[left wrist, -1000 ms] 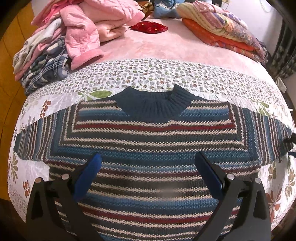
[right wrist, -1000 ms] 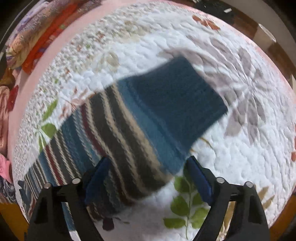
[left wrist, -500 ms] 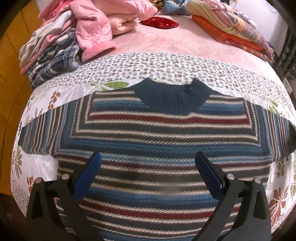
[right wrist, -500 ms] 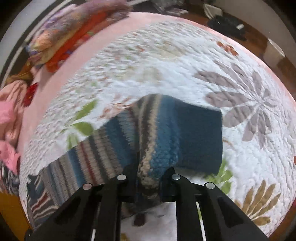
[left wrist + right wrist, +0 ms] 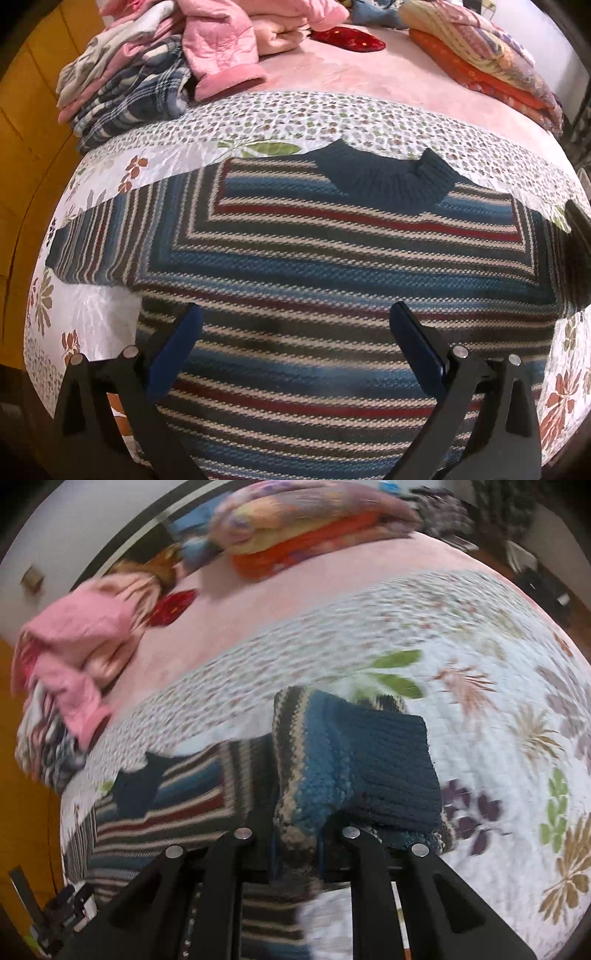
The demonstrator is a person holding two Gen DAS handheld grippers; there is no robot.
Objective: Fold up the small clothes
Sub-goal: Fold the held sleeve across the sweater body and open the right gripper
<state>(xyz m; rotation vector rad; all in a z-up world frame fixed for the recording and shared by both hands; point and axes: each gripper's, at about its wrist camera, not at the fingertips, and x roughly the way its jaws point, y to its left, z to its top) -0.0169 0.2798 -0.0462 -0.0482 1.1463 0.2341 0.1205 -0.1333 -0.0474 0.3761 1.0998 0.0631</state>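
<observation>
The striped sweater (image 5: 332,266) lies flat on the floral quilt (image 5: 332,118), dark-blue ribbed collar away from the camera (stripes blue, red, cream). The right gripper (image 5: 295,834) pinches its bunched sleeve (image 5: 332,760) off the quilt. The left gripper (image 5: 295,332) hovers spread above the body. Pink clothes (image 5: 221,48) are heaped beyond.

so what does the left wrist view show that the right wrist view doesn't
Only the left wrist view: the open left gripper above the striped knit sweater's flat body, and its dark ribbed collar in full.

Only the right wrist view: the right gripper shut on the sweater's dark blue ribbed sleeve cuff, lifted off the white floral quilt.

Both: the sweater, the quilt, the pink padded jacket, and the folded orange blankets.
</observation>
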